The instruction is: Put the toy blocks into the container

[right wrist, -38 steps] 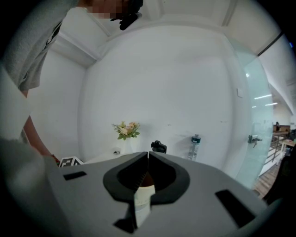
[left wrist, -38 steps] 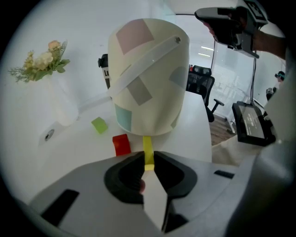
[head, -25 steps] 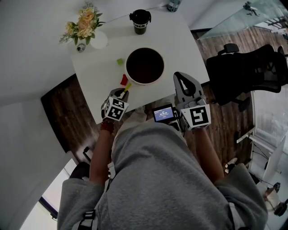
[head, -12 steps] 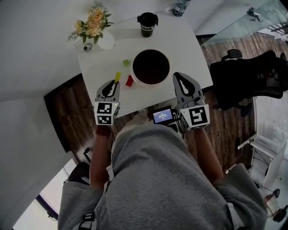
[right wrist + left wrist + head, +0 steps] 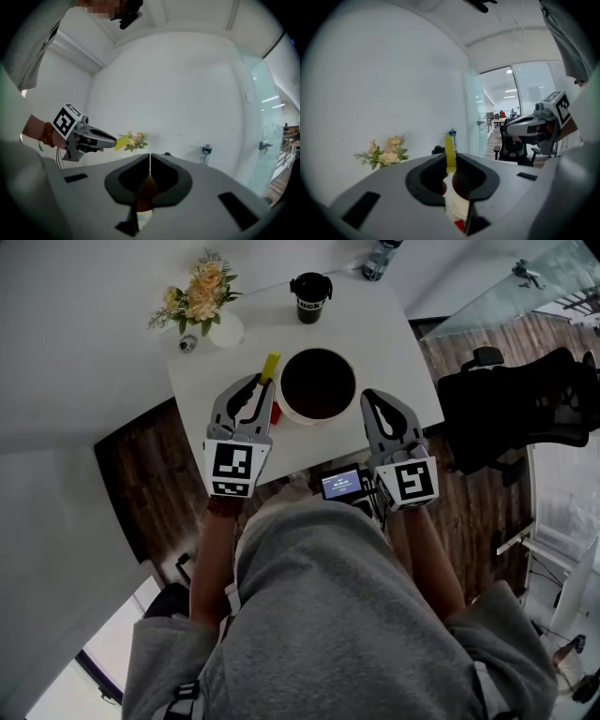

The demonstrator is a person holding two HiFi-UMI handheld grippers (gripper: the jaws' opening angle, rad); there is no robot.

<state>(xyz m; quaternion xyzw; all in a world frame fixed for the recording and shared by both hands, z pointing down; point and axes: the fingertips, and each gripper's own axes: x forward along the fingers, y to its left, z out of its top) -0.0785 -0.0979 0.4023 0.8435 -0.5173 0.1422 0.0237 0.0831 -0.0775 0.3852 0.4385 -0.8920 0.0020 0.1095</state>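
White table, wood floor around it. Standing on it: container, red block just beside its rim (partly hidden), black cup, vase of flowers, bottle at far edge.

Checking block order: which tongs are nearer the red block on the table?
Left. The left tongs, holding the yellow block, are right beside the red block; the right tongs are across the bowl.
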